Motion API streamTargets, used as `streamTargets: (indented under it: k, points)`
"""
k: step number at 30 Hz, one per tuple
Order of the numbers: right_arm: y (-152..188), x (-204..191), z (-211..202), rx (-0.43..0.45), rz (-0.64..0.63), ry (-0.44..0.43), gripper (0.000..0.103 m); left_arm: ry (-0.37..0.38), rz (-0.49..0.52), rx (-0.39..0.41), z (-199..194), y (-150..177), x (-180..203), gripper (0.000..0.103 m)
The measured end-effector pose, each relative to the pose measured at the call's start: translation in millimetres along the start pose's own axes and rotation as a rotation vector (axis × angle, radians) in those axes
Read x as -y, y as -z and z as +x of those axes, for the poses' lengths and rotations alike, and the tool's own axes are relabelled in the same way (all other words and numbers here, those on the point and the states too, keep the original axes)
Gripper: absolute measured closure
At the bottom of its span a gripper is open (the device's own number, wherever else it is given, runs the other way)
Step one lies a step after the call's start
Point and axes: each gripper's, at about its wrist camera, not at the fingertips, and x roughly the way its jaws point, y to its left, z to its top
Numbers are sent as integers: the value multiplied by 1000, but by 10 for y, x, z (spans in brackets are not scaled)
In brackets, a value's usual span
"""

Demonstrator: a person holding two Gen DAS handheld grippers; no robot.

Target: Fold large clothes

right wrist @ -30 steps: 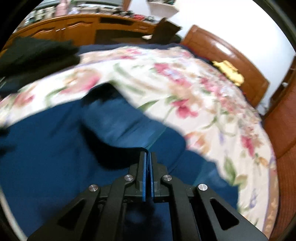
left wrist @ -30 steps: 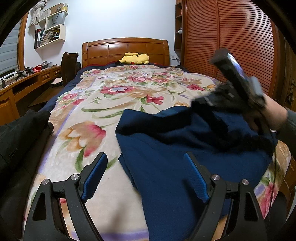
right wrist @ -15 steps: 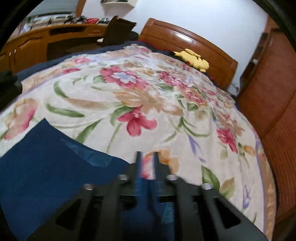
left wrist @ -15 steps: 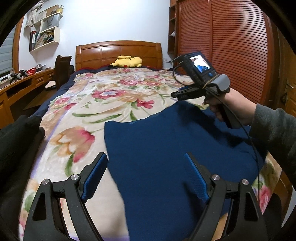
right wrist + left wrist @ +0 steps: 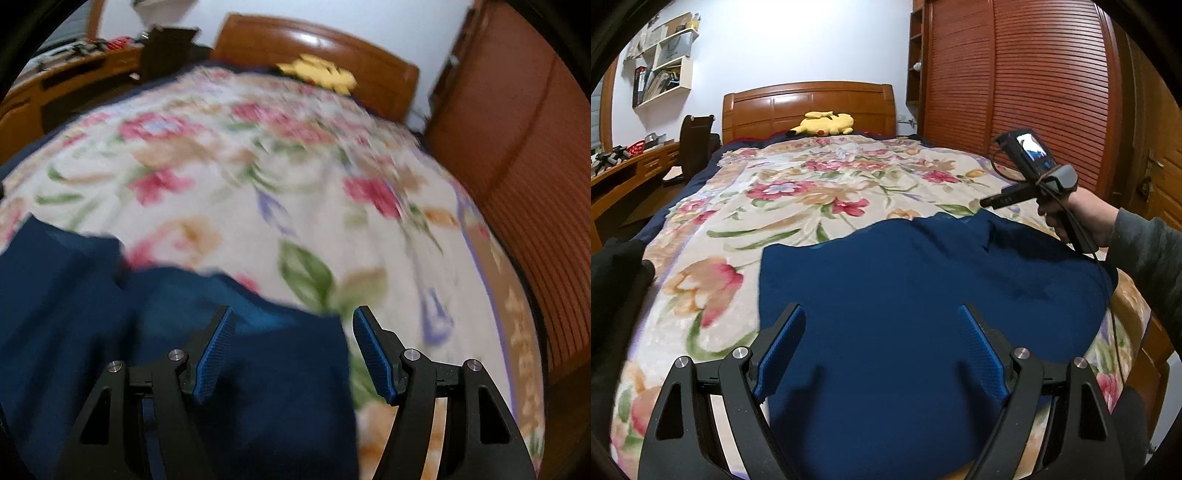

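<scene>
beneath both gaping tongs (image 5: 879, 350) (image 5: 291, 350) lies the navy garment (image 5: 923, 295), untouched.

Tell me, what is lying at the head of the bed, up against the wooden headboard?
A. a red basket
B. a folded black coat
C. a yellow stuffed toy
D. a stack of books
C: a yellow stuffed toy lies right in front of the headboard, past the flowered blanket and far from the blue garment.
</scene>
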Motion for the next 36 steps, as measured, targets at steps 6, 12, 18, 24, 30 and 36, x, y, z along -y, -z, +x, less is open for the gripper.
streamTargets:
  k: [6,12,18,24,30,36]
  points:
    - [287,386,306,-112,131,-34,35,2,21,-29,130,33,116,18]
    - [297,525,425,-107,201,-98,35,-5,31,-58,249,49,161,18]
    - [291,481,562,-98,123,-152,85,-10,39,-70,285,43,238,18]
    - [268,583,400,28,118,-86,101,-13,37,-93,343,62,237,18]
    - [445,1092,525,-83,326,146,101,-19,38,-110,387,82,241,18]
    - [485,1094,440,-78,257,135,57,-18,40,-111,401,75,229,18]
